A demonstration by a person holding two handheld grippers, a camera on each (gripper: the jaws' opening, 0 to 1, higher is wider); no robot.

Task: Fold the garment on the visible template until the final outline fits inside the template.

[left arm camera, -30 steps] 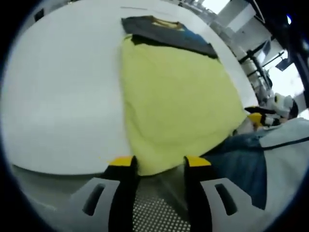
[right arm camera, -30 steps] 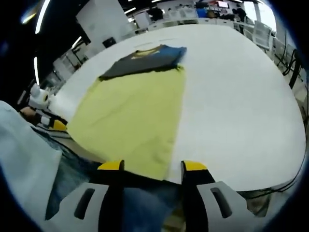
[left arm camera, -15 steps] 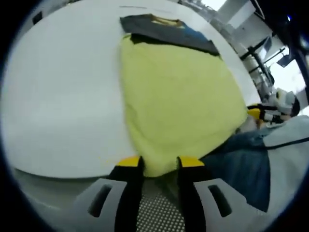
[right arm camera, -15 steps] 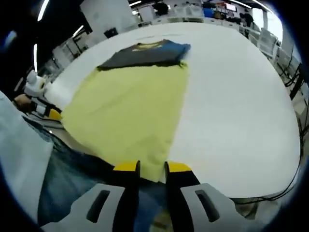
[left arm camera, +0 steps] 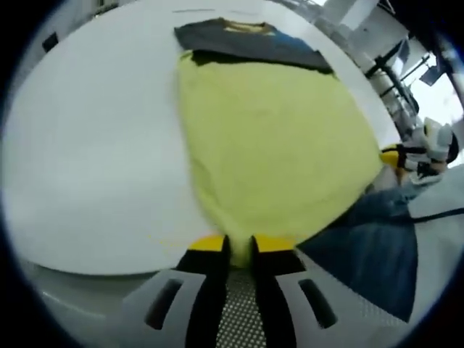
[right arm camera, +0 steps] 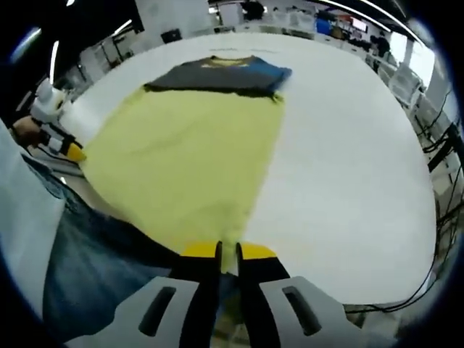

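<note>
Yellow garment (left arm camera: 268, 138) lies spread on the white table (left arm camera: 87, 145), its far end meeting a dark folded shirt (left arm camera: 246, 40). My left gripper (left arm camera: 238, 245) is pinched on the near hem, and my right gripper (right arm camera: 228, 251) clamps the hem's other corner, as far as the blurred edge shows.

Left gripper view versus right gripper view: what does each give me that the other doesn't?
Left gripper view: the left gripper pinching one near corner of the yellow cloth, with the right gripper at its far edge. Right gripper view: the right gripper shut on the other corner, plus cables beside the table. Both: the dark garment at the cloth's far end.
</note>
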